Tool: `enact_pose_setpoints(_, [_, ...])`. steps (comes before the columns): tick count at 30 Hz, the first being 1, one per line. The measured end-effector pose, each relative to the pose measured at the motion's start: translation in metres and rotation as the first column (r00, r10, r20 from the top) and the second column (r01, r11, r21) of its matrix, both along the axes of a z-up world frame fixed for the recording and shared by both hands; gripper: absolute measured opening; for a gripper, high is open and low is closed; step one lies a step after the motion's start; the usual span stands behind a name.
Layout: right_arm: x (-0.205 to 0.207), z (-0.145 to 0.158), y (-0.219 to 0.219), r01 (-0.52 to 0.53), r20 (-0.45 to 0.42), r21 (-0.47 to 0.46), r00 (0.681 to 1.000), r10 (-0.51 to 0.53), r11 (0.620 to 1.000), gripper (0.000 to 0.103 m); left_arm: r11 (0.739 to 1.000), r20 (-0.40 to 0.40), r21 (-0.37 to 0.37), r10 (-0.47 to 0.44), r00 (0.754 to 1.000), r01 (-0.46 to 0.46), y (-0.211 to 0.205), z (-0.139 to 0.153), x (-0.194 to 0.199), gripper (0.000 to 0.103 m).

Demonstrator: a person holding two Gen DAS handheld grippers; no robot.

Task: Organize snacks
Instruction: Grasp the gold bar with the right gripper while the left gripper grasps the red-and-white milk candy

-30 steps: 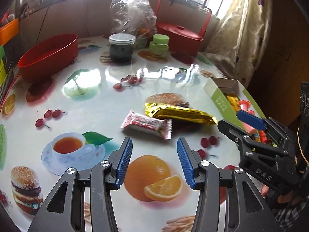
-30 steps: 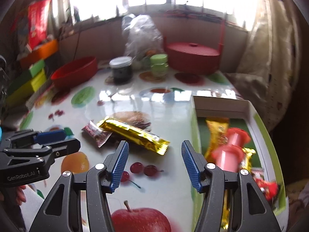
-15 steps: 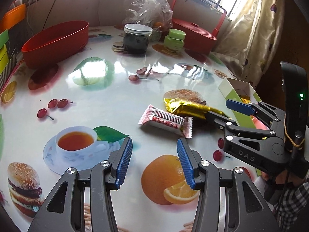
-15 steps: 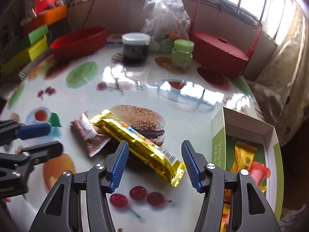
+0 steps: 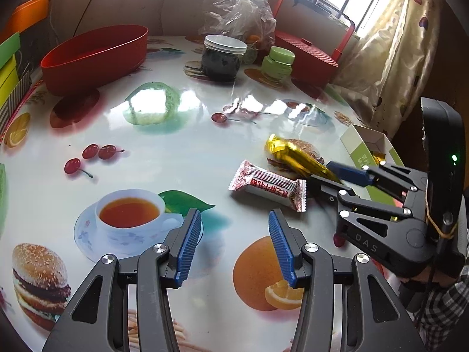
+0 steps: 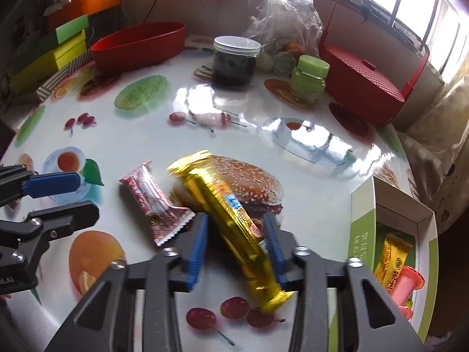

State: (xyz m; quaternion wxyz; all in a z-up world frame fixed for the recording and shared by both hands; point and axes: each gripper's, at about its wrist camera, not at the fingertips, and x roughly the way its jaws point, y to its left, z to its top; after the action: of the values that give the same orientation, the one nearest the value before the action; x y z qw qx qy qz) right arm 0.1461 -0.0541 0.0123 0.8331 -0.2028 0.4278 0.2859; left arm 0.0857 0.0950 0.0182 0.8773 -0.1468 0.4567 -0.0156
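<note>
**A:** What's the setting?

**B:** A round table [image 6: 307,158] with a glossy cloth printed with fruit, burgers and a teacup, set by a barred window and a patterned curtain [image 5: 390,58].

**A:** And the tongs?

**B:** The right gripper [image 6: 236,231] has the gold snack bar [image 6: 231,214] between its blue pads, and its jaws are closing. The wrapper lies slantwise across the gap, one end over the printed burger, the other sticking back past the jaws. The bar is blurred, so I cannot tell whether the pads press on it. The left gripper [image 5: 234,240] stands partly open over the printed orange with nothing between its fingers.

**A:** What lies nearest?

**B:** A red-and-white wrapped snack [image 5: 268,184] flat on the cloth, just beside the gold bar and ahead of the left gripper. In the right wrist view its crimped end lies next to the right gripper's left finger.

**A:** Further out?

**B:** At the table's right edge, an open green-and-white box [image 6: 362,226] holds an orange packet [image 6: 391,259] and something pink [image 6: 407,286]. At the far side stand a dark jar with a white lid [image 6: 236,60], a small green jar [image 6: 310,79], a crumpled clear plastic bag [image 6: 283,14], a red oval tub [image 6: 139,45] and a red lidded basket with a handle [image 6: 363,85]. Coloured boxes [image 6: 58,50] are stacked at the left.
</note>
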Motion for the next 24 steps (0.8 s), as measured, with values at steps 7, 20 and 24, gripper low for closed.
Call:
enact_pose_setpoints(7, [-0.016,0.0,0.011,-0.065,-0.059,0.039,0.996,0.068,0.997,0.022,1.0,0.01,-0.02,0.011,1.0,-0.011,0.006,0.002,-0.001,0.049])
enact_pose_setpoints(20, [-0.037,0.001,0.006,-0.013,-0.133,0.123,0.991,0.029,0.992,0.022,0.999,-0.007,-0.035,0.01,1.0,-0.011,0.002,-0.001,0.009,0.049])
enact_pose_setpoints(24, [-0.035,0.003,-0.001,0.039,-0.068,0.06,0.997,-0.035,0.997,0.022,1.0,-0.011,-0.023,-0.002,1.0,0.001,-0.006,-0.003,0.018,0.049])
